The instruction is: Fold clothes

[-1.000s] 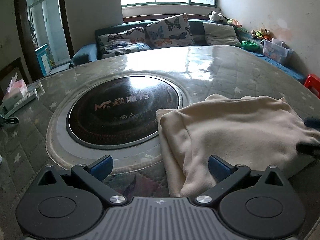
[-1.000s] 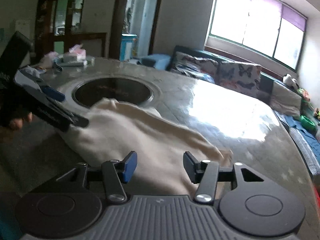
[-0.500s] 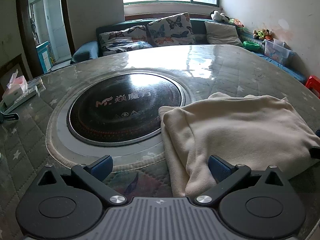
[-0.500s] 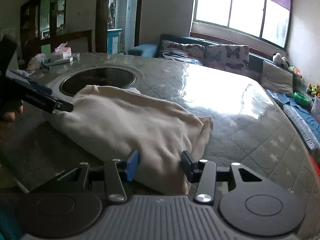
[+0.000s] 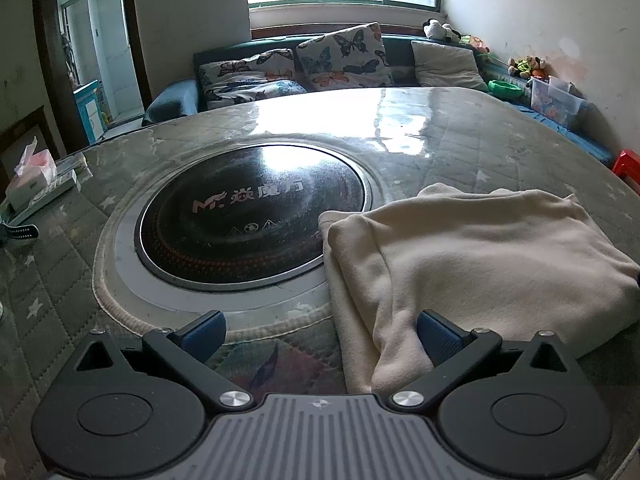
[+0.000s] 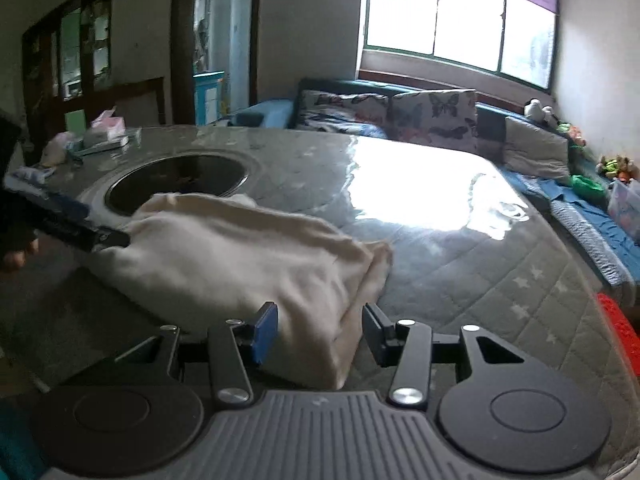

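The cream garment (image 5: 480,264) right of centre looks like soft, matt fleece cloth with a slightly fuzzy nap. The surface (image 5: 460,148) is quilted star-print fabric under a glossy clear sheet that mirrors the window. At centre left, the round hob (image 5: 248,216) is smooth black glass in a dull metal ring. The left gripper (image 5: 320,334) is matt black plastic with ribbed blue pads.

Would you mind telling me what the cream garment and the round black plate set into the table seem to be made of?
The cream garment looks like soft fleece or brushed knit: matte, fuzzy, with rounded folds. The round black plate looks like glossy glass or ceramic, since it mirrors the window light; its rim looks like brushed metal.
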A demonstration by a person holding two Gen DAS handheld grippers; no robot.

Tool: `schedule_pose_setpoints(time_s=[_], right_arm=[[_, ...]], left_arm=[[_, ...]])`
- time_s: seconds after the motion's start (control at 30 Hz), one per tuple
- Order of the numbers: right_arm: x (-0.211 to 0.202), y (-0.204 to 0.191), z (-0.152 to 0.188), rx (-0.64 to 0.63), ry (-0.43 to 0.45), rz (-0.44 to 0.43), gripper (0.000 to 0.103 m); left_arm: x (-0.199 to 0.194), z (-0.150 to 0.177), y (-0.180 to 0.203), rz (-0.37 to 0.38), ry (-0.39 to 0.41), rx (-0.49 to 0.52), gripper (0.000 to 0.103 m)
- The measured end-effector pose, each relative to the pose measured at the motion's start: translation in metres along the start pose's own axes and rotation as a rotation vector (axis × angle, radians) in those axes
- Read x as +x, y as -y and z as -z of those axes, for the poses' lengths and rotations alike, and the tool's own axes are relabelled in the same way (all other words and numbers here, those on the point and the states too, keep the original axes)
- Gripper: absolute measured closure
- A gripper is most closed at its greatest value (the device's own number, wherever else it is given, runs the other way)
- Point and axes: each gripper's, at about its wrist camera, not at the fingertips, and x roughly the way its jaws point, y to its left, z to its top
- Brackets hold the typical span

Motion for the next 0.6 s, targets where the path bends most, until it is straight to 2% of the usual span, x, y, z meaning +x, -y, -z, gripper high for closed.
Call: schedule_pose_setpoints(time_s=[0.13, 0.33, 0.5, 0.6], right_arm=[[0.012, 0.005, 0.008, 0.007, -0.053, 0.012, 0.057], [0.008, 0.008, -0.004, 0.015, -0.009, 0.018, 0.056], [0.027, 0.013, -0.001, 0.001, -0.051, 0.053, 0.056], [0.025, 0.015, -0.006, 0.005, -0.049, 0.055, 0.056]], left_arm=[[0.000, 0.000, -0.003, 0.005, -0.006, -0.005, 0.000], [0.000, 0.001, -0.001, 0.002, -0.007, -0.002, 0.000], [0.000, 0.001, -0.002, 0.007, -0.011, -0.010, 0.000], [0.001, 0.001, -0.002, 0.005, -0.011, -0.005, 0.000]])
